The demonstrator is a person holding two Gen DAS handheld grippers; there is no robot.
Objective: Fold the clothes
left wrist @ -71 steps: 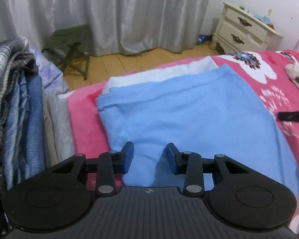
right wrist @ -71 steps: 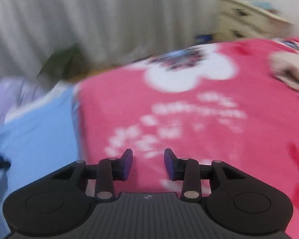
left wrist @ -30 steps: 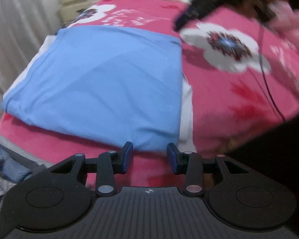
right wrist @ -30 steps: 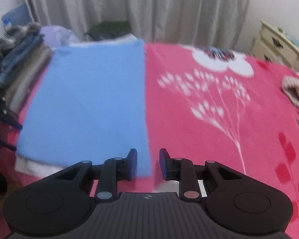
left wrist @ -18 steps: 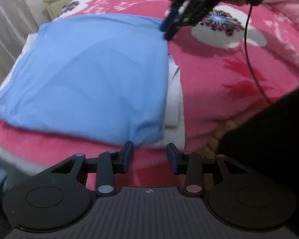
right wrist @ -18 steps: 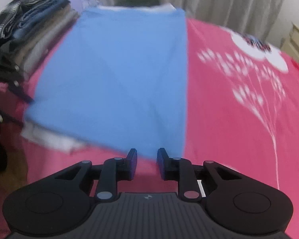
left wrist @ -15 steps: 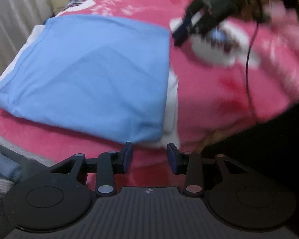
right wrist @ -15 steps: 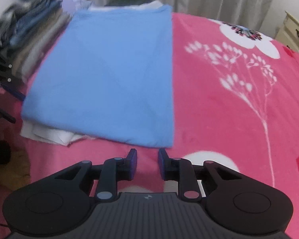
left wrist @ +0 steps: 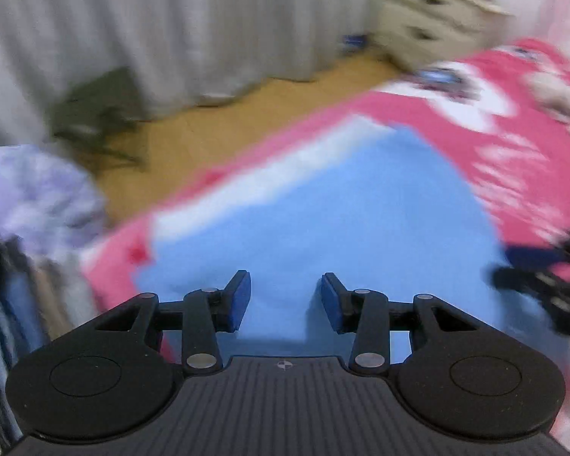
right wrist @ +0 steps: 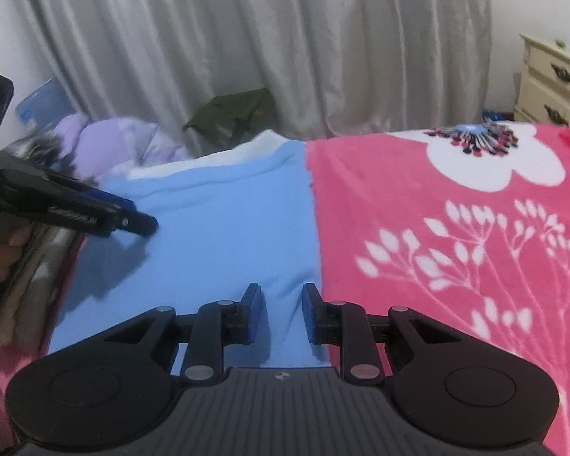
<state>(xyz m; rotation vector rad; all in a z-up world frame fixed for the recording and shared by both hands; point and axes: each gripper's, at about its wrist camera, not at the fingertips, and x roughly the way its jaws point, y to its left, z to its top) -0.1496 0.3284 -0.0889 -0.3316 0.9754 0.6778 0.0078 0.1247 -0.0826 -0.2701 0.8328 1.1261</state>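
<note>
the blue cloth was partly folded, and both tools were empty above it.

the blue cloth (right wrist: 224, 235) was laid flat on the pink blanket (right wrist: 437, 235), folded into a neat long shape with straight edges. a white cloth (right wrist: 209, 159) was seen peeking out under its far edge. more folds were judged to be needed before it could be put with the pile of folded clothes (left wrist: 3, 304) at the left side of the bed. the left gripper (left wrist: 285, 300) was held over the near end of the blue cloth, with its jaws apart and opening, and nothing was pinched between them. the right gripper (right wrist: 281, 313) was held over the right edge of the blue cloth, with its jaws a little apart, and no cloth was gripped.
</note>
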